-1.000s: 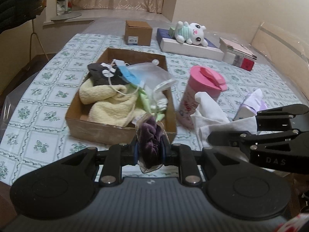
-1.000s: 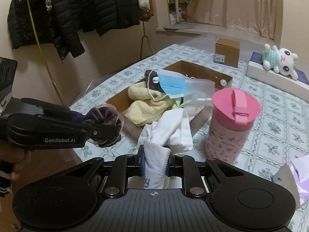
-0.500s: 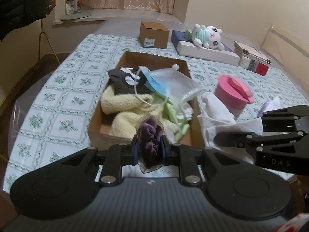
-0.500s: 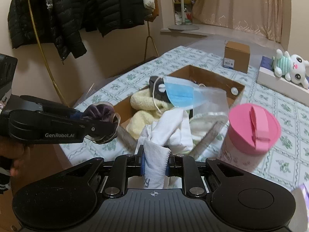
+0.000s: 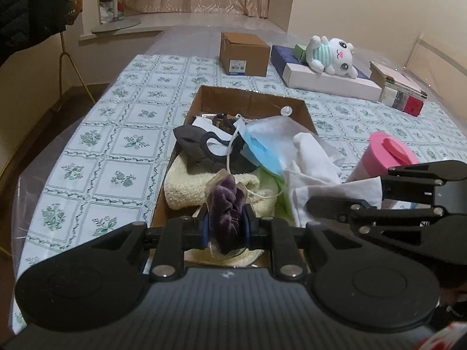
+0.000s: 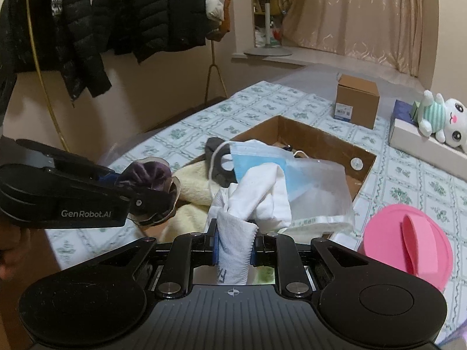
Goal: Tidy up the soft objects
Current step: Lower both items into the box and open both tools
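Both loads now carried from short of the cardboard box [image 5: 251,102] to above its near end, left gripper [image 5: 226,227] clamped on purple scrunchie [image 5: 226,204], right gripper [image 6: 235,250] clamped on white cloth [image 6: 256,195]; ready for release.

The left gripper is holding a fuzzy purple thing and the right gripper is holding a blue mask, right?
Not quite. The left gripper does hold the fuzzy purple thing, but the right gripper is shut on a white cloth, as the right wrist view shows. The blue mask lies in the cardboard box.
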